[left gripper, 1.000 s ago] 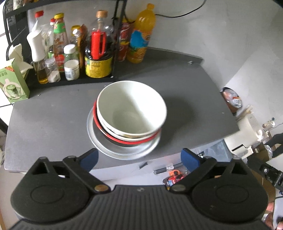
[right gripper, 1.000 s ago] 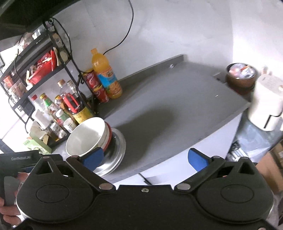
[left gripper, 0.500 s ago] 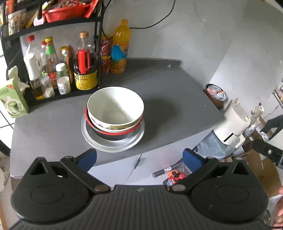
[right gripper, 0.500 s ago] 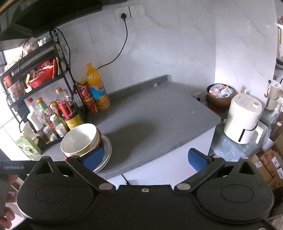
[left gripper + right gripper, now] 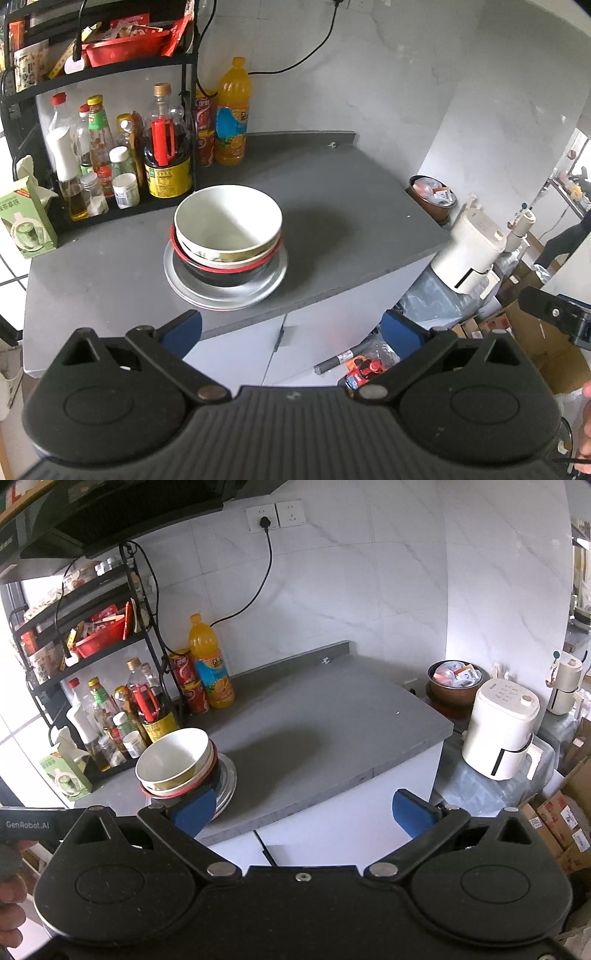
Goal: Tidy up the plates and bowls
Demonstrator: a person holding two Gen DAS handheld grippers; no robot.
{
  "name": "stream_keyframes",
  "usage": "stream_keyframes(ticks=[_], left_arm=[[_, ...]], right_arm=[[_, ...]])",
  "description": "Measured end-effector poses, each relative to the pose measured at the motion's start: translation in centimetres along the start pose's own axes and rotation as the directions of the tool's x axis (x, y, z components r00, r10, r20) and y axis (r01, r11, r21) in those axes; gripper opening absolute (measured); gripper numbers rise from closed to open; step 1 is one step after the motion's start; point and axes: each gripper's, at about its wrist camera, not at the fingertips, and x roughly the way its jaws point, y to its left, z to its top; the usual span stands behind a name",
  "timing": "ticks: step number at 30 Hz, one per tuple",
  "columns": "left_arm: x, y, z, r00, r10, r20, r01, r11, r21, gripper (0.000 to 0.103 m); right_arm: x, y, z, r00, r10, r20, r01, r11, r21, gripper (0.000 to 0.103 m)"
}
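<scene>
From my left gripper (image 5: 291, 330), whose blue-tipped fingers are spread wide with nothing between them, I look down on a grey countertop (image 5: 332, 206). Near its front edge sits a stack: a white bowl (image 5: 227, 221) nested in another pale bowl, inside a black bowl with a red rim (image 5: 221, 275), all on a silver plate (image 5: 273, 273). Behind it, a black rack (image 5: 110, 74) holds sauce bottles, with an orange drink bottle (image 5: 232, 114) beside it.

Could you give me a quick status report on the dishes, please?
Left gripper and right gripper open, empty. Bowls stacked on silver plate, on counter. Nothing in the way.
</scene>
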Motion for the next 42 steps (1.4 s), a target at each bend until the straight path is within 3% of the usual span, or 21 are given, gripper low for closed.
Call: stream_keyframes(ticks=[18, 42], left_arm=[[-0.6, 1.1, -1.7, 1.000, -0.001, 0.009, 0.001, 1.000, -0.026, 0.102], [-0.6, 2.6, -0.8, 1.000, -0.004, 0.005, 0.004, 1.000, 0.004, 0.102]], right_arm=[[-0.3, 0.3, -1.2, 1.000, 0.023, 0.007, -0.023, 1.000, -0.005, 0.103], [0.1, 1.7, -1.5, 1.000, 0.016, -0.019, -0.017, 1.000, -0.023, 0.103]])
